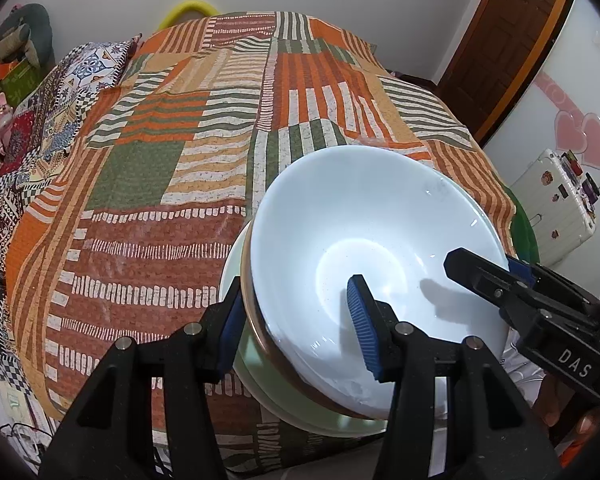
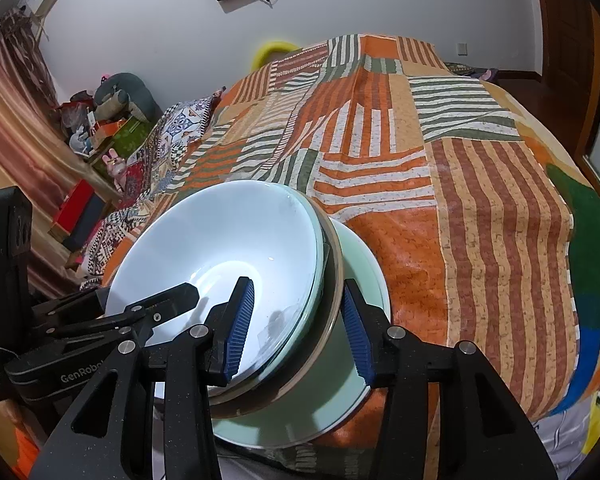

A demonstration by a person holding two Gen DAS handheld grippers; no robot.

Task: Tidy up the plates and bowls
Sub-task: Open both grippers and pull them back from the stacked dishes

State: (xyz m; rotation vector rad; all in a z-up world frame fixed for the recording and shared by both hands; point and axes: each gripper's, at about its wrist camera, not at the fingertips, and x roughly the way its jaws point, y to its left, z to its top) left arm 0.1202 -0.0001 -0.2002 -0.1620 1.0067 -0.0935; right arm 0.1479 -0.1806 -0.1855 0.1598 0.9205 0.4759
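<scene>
On the patchwork bedspread (image 1: 148, 184) sits a stack: white bowl (image 1: 380, 240) atop a pale green plate (image 2: 340, 400). Left gripper (image 1: 296, 320) & right gripper (image 2: 300, 324) each straddle the bowl's rim on opp. sides; can't tell if pads press or just flank it.

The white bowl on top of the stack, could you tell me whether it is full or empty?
Empty: the white bowl shows its bare, shiny bottom, with only claw shadows inside.
</scene>
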